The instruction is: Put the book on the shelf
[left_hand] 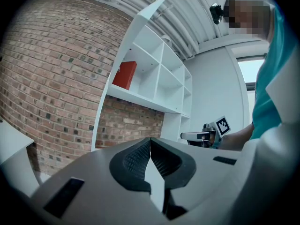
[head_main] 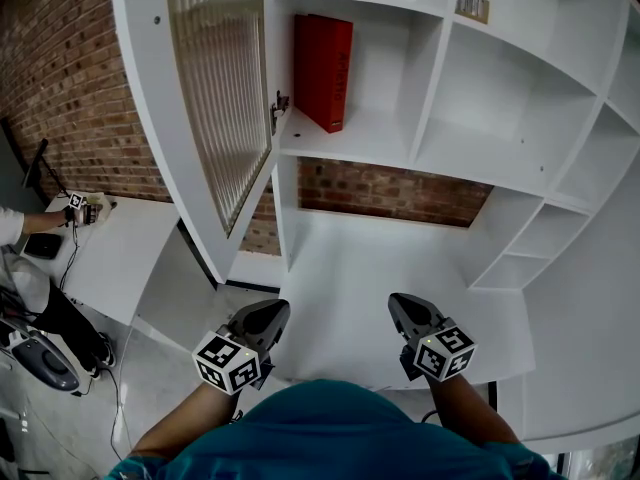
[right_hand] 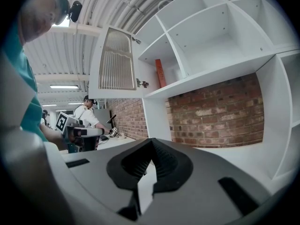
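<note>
The red book [head_main: 322, 68] stands upright in the far left compartment of the shelf [head_main: 432, 78], so the task seems finished. The left gripper [head_main: 274, 311] and right gripper [head_main: 402, 306] hang near, jaws pressed together, holding nothing. Next perhaps shutting the open door [head_main: 215, 108]; its edge juts out at the left, while the counter [head_main: 340, 258] leaves room.

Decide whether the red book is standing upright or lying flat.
Upright: the red book stands on its bottom edge in a shelf compartment, taller than wide.
</note>
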Action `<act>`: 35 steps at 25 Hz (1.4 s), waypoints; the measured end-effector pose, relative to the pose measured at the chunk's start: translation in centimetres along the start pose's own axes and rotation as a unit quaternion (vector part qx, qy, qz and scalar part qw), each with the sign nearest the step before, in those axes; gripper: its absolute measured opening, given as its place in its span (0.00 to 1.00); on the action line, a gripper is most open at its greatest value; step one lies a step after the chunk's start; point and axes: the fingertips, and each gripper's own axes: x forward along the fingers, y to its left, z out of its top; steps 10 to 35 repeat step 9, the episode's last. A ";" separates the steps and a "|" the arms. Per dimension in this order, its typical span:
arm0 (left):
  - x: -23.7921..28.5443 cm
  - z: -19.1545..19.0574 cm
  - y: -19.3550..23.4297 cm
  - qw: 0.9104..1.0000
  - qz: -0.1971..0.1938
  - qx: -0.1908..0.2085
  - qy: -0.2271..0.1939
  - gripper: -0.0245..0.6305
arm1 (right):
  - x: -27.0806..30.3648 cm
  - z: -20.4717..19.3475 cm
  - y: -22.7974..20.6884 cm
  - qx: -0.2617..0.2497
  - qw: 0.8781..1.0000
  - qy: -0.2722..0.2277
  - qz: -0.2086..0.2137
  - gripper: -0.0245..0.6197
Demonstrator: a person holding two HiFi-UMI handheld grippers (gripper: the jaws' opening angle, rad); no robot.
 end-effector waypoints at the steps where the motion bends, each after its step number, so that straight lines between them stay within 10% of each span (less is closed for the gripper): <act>1: 0.0 0.0 0.0 1.000 0.000 0.000 0.000 0.06 | 0.0 0.0 0.0 -0.001 1.000 0.000 0.000 0.07; 35: -0.2 -0.1 0.0 1.000 0.001 0.000 0.000 0.06 | 0.2 0.1 0.3 -0.006 1.000 0.002 0.005 0.07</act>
